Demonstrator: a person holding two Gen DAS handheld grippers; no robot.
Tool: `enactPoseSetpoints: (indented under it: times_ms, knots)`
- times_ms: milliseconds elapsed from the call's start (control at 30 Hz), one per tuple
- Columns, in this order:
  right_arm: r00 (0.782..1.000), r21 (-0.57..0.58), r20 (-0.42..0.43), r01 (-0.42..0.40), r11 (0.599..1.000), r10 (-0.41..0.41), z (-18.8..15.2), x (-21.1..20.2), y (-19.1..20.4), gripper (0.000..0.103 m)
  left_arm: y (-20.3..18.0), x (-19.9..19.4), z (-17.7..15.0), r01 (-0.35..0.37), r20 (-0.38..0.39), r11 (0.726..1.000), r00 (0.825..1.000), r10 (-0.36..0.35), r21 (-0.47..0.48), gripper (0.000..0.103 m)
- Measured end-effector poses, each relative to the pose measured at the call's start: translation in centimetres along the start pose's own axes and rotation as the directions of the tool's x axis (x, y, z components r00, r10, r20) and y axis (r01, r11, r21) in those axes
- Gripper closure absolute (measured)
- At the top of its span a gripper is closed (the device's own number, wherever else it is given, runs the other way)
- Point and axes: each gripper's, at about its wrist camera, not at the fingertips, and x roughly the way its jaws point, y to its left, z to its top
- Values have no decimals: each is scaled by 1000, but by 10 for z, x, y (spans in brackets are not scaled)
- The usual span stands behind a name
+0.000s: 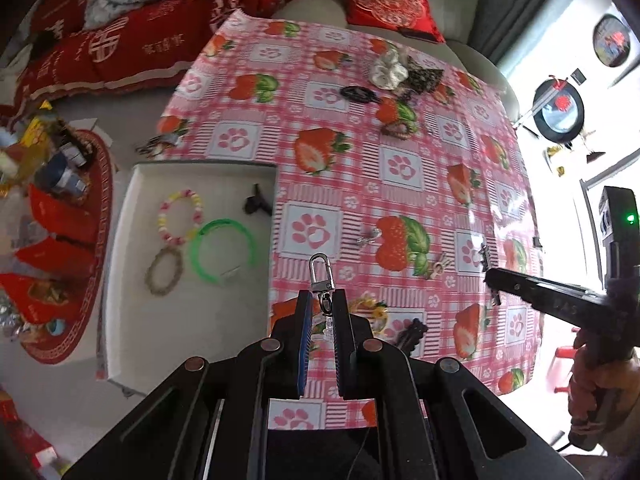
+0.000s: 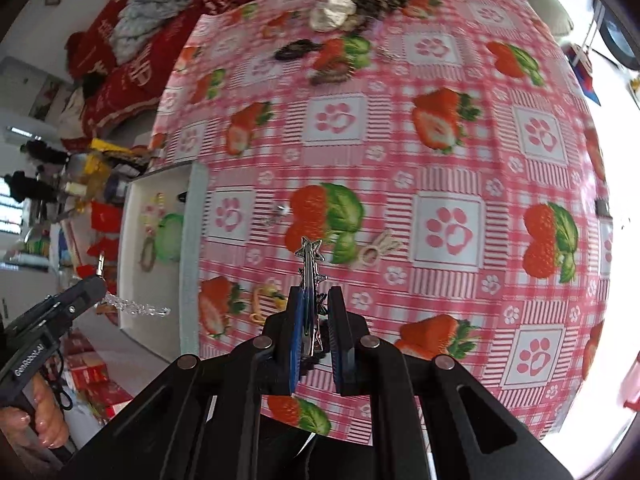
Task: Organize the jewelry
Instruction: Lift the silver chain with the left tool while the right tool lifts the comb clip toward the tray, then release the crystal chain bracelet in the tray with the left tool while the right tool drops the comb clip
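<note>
On the left, the white tray (image 1: pixel 132 216) holds three bracelets (image 1: pixel 222 246). My left gripper (image 1: pixel 322 304) is closed on a keychain clasp (image 1: pixel 321 274). My right gripper (image 2: pixel 314 300) pinches a star hair clip (image 2: pixel 310 264) above the strawberry tablecloth (image 2: pixel 460 152).

A polished metal clasp (image 1: pixel 321 274) is gleaming between matt black fingers (image 1: pixel 347 344); at ten o'clock a translucent green plastic bangle (image 1: pixel 222 251) is shining, and glossy tablecloth (image 1: pixel 400 168) is reflecting light.
</note>
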Motion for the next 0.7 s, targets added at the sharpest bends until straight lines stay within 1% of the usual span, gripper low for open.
enactPoseSetpoints:
  times_ms: [233,700]
  knots:
    - [1000,-57,2,-18,998,19,5,-2,22,90,24,-6,-13,-32,2,998,999,33,-49,87]
    - [999,-145,-20,-50,988,47,10,4,57,90,48,-11,-21,-61,4,993,998,61,-99,87]
